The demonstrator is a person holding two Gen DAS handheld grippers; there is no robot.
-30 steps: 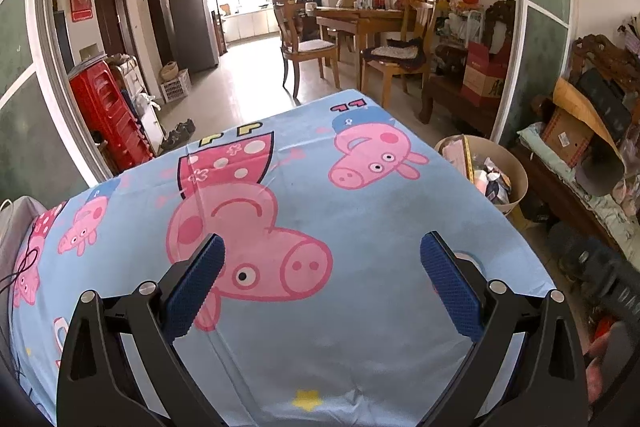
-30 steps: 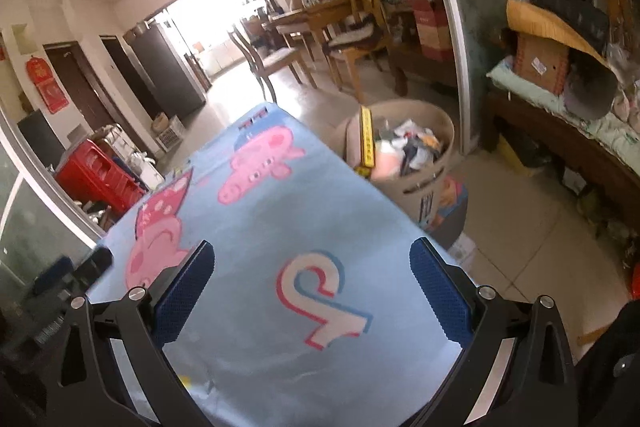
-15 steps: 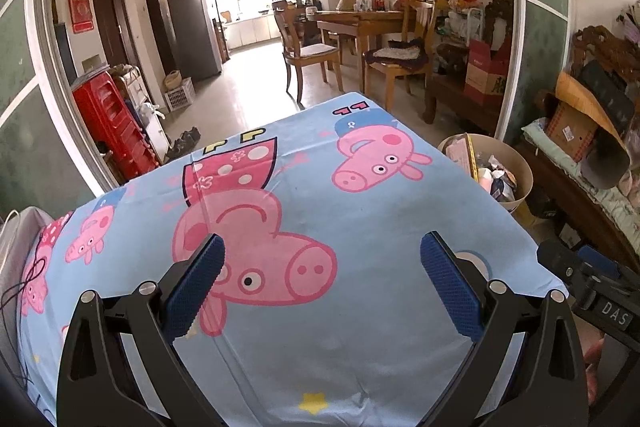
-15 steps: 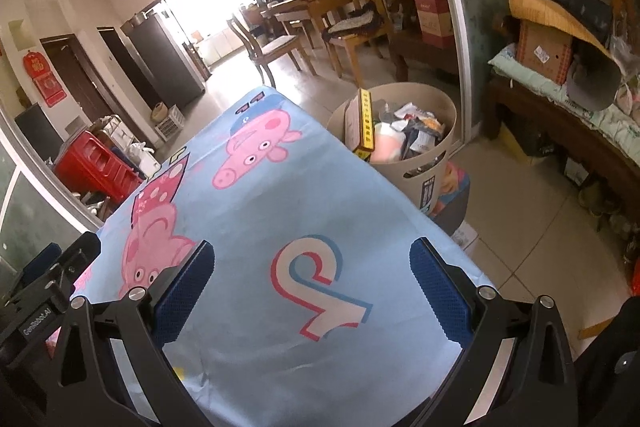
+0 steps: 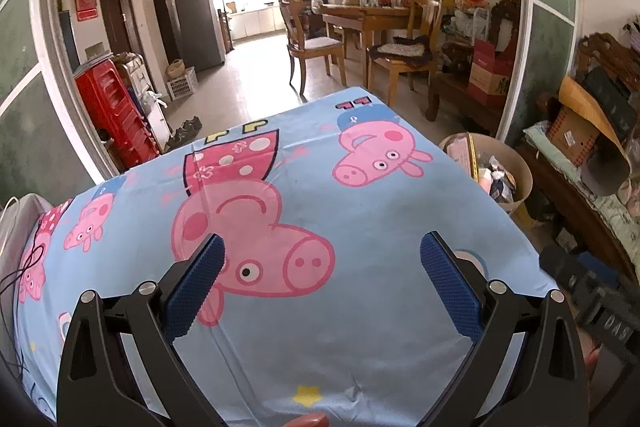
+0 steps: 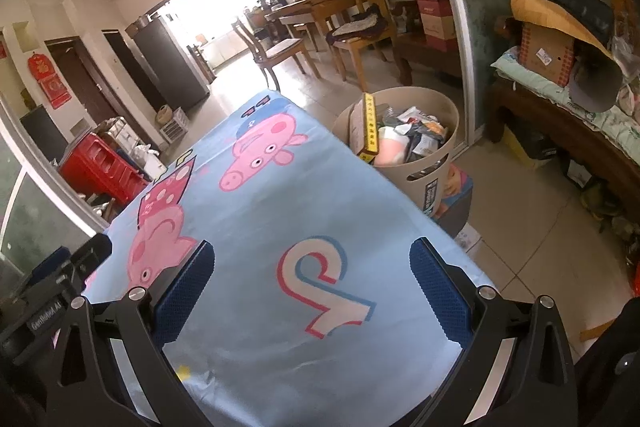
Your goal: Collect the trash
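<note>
A beige round trash bin (image 6: 434,169) full of wrappers and boxes stands on the floor by the table's right edge; it also shows in the left wrist view (image 5: 522,183). The table wears a light blue pig-cartoon cloth (image 5: 304,195) with no loose trash visible on it. My left gripper (image 5: 322,287) is open and empty above the cloth's near part. My right gripper (image 6: 312,291) is open and empty over the cloth's near right corner (image 6: 256,211). The right gripper's body (image 5: 592,295) shows at the left view's right edge.
Red stacked stools (image 5: 116,115) stand beyond the table's far left. Wooden chairs and a dining table (image 5: 360,27) are further back. A wooden bench with cardboard boxes (image 6: 560,39) lines the right wall. A box (image 6: 456,203) sits under the bin.
Both views have shifted slightly, showing more of the room and the bin. Both grippers stay open and empty.
</note>
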